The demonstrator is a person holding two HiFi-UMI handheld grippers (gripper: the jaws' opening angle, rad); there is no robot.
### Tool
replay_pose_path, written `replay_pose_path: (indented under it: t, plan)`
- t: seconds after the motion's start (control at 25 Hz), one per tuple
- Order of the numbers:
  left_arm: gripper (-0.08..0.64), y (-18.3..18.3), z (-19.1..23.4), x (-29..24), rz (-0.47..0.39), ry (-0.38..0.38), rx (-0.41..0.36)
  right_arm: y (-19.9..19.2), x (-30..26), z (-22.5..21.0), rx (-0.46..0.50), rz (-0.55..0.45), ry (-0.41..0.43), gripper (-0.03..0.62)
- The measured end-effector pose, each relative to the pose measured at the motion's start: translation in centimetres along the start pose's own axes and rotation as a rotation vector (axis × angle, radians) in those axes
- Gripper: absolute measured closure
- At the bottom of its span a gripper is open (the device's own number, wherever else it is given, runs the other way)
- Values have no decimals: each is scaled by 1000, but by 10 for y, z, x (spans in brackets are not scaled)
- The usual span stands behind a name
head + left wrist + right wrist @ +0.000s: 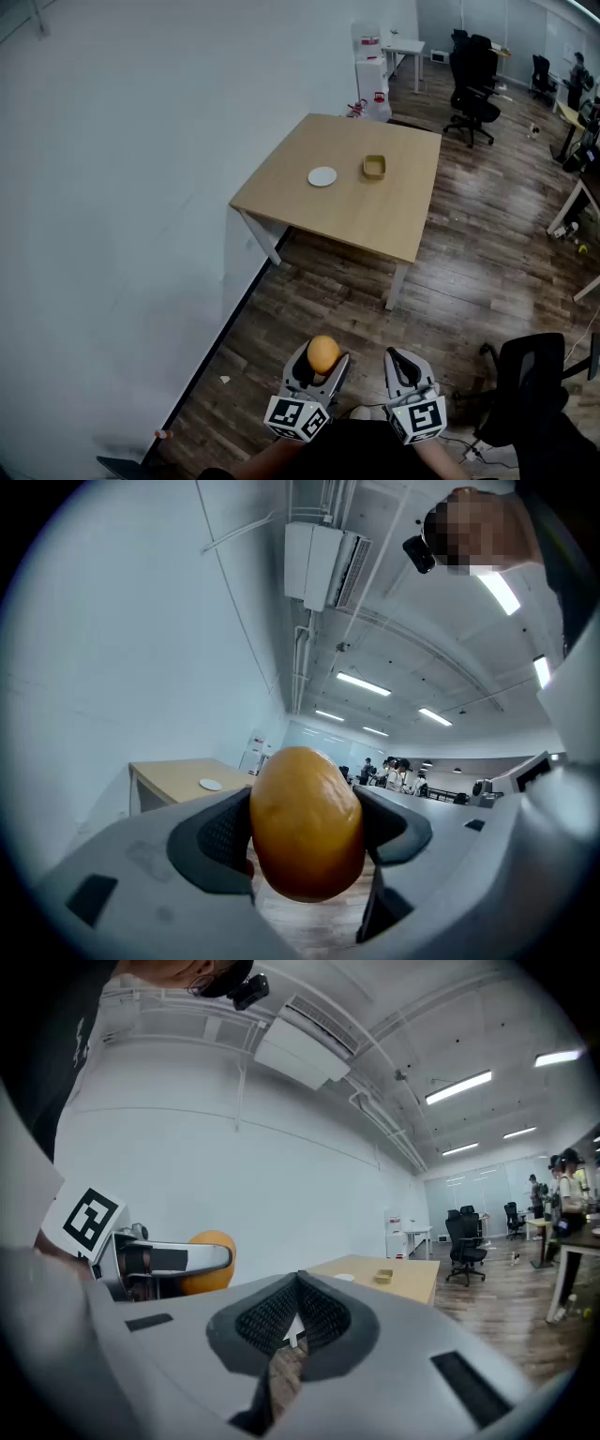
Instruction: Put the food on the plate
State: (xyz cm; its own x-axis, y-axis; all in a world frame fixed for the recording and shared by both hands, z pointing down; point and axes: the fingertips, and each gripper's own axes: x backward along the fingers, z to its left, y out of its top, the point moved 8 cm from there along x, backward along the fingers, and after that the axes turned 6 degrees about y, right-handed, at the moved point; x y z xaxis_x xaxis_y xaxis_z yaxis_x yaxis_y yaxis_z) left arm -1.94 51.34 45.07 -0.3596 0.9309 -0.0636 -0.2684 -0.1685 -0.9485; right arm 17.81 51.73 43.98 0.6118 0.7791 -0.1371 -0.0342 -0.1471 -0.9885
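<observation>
An orange egg-shaped piece of food (323, 353) (305, 822) sits between the jaws of my left gripper (322, 361) (307, 832), which is shut on it over the wooden floor. The same food (208, 1262) shows at the left of the right gripper view. My right gripper (401, 362) (297, 1312) is shut with nothing in it, beside the left one. A small white plate (322, 176) (211, 784) (345, 1278) lies far ahead on a light wooden table (375, 211), with a shallow tan bowl (374, 167) (383, 1276) to its right.
A white wall (112, 187) runs along the left of the table. Dark wood floor (309, 300) lies between me and the table. A black office chair (530, 389) stands close at my right. More chairs (473, 80), desks and a water dispenser (371, 70) stand beyond the table.
</observation>
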Motion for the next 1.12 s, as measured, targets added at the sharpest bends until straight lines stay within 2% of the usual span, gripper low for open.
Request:
replay_pose_path:
  t: [0.12,0.32,0.48,0.72,0.88,1.12]
  plan:
    - [245,-4,1,-7,3,-2,-8,-3,-1,-7,-27,-17,-4,532]
    - [245,-6,9,-17,31,-10,-31,-13,-8,-17,-145,-1,32,532]
    - [245,-8,17,-40,57,-53,-10,-23,-21,-30,-129,29,8,532]
    - [245,-6,38,-102,61,-88,4,-15,-60,-66,-100,25,-67,532]
    - [245,1,63,-154,67,-106,10,-2,-107,-99,-92,31,-119,532]
    - [245,21,106,-223,105,-131,35,24,-184,-135,-113,70,-144,532]
